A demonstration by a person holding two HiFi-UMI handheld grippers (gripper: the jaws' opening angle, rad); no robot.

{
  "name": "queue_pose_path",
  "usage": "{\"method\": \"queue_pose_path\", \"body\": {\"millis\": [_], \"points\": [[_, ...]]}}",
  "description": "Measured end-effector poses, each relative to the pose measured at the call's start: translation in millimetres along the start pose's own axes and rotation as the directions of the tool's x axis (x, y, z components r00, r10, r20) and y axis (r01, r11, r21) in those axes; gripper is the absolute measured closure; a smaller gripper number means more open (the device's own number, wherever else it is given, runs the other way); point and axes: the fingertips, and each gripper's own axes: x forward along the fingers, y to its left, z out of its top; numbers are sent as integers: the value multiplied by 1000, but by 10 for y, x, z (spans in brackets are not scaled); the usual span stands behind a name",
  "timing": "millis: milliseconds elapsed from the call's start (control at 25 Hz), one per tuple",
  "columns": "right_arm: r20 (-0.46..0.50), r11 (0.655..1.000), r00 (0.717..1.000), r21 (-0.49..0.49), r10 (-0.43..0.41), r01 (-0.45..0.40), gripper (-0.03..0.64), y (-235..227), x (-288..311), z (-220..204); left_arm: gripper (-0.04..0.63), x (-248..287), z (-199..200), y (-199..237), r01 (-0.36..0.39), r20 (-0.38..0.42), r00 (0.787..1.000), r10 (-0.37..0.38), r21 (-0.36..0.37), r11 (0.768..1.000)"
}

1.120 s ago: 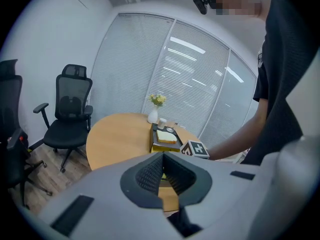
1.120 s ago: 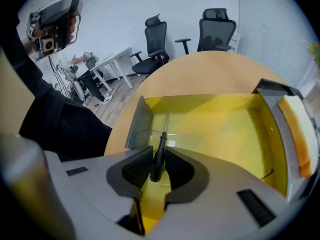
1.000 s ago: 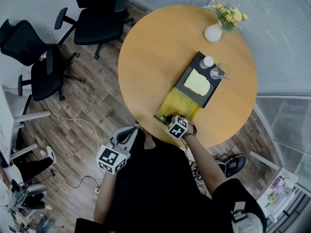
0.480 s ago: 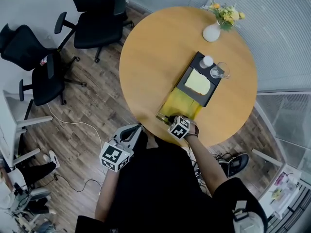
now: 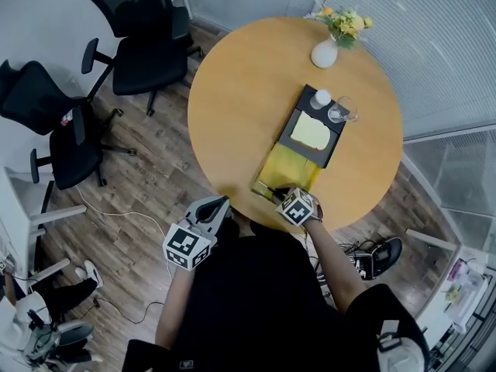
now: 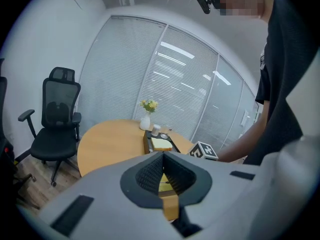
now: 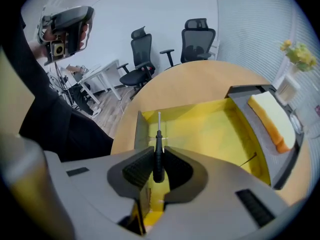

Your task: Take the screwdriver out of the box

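Two grippers show in the head view. The right gripper (image 7: 158,160), at the lower edge of the table (image 5: 240,91), has its jaws clamped on the black handle of the screwdriver (image 7: 158,134). The metal shaft points forward over the near left corner of the open yellow box (image 7: 210,129). The left gripper (image 6: 162,171) sits off the table at lower left of the head view, jaws closed together with nothing between them.
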Motion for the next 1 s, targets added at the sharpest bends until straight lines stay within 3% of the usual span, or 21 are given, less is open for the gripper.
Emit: {"method": "queue_pose_path", "body": {"millis": [400,600,840,1000], "points": [[116,991,988,95,-100,89,561,-64,-361,185,591,79,99,69,93,-7,996,-93,44,995],[252,987,959,123,-128,100,561,31,-598,417,591,135,146,75,140,-15,990,-139,65,988],[330,982,930,151,-161,117,561,123,-836,561,591,205,158,49,188,-33,982,-186,82,979],[417,980,896,183,-149,78,561,141,-998,668,591,251,173,22,210,-40,977,-207,87,974]]}}
